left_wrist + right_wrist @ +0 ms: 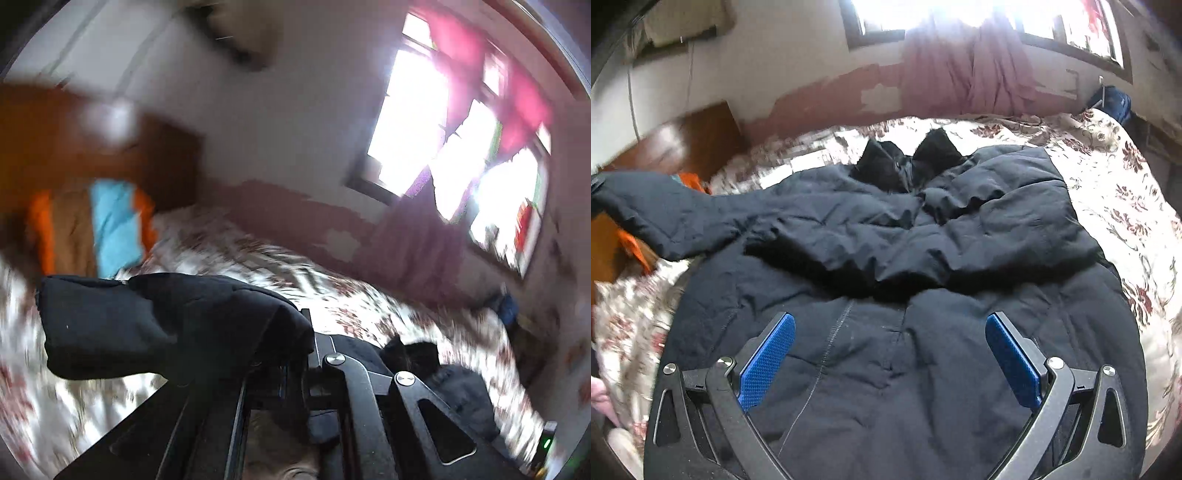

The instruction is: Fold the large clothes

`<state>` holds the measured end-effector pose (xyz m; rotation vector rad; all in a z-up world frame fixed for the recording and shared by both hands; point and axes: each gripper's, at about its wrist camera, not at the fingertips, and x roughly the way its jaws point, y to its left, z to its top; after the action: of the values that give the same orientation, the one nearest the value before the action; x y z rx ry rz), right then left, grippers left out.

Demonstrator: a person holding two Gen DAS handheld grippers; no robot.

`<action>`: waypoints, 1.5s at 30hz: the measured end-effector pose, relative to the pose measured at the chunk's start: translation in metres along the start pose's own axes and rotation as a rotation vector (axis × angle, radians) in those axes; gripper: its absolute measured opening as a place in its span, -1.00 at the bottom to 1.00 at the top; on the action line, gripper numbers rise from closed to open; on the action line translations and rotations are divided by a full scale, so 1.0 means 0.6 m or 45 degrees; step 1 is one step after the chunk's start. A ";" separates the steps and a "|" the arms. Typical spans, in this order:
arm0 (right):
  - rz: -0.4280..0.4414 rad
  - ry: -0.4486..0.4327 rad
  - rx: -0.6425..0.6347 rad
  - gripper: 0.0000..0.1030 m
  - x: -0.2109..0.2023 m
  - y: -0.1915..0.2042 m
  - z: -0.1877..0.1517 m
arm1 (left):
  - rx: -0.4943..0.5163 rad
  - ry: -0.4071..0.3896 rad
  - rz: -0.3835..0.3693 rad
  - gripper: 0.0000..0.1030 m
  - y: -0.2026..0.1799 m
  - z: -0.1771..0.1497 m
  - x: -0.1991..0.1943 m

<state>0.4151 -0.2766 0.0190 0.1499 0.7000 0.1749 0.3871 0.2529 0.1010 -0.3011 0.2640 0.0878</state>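
A large black padded jacket (905,258) lies front up on the floral bed, collar (908,158) toward the far wall. Its right sleeve is folded across the chest. Its left sleeve (665,218) stretches out to the left, lifted off the bed. In the left wrist view my left gripper (295,354) is shut on that sleeve's cuff (166,325) and holds it above the bed; its fingertips are hidden by the cloth. My right gripper (890,350) is open and empty, just above the jacket's lower front, blue pads (768,358) apart.
The floral bedspread (1115,184) covers the bed. A wooden headboard (55,140) with an orange, brown and blue folded blanket (92,229) stands at the left. A window with pink curtains (967,66) is on the far wall. A blue bag (1115,99) sits at the far right corner.
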 end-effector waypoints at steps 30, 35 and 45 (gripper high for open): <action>-0.079 -0.086 0.163 0.97 -0.107 -0.218 -0.070 | 0.489 1.043 -0.704 -0.05 -0.448 -0.337 0.132; 0.053 -0.015 0.202 0.97 -0.087 -0.205 -0.072 | 0.498 1.038 -0.739 0.75 -0.411 -0.351 0.084; 0.270 0.169 0.200 0.97 -0.018 -0.149 -0.071 | 0.322 0.918 -0.395 0.75 -0.240 -0.310 0.018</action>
<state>0.3891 -0.3628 -0.0241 0.3661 0.8301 0.3351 0.3701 0.0597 -0.0326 -0.1077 0.9307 -0.3676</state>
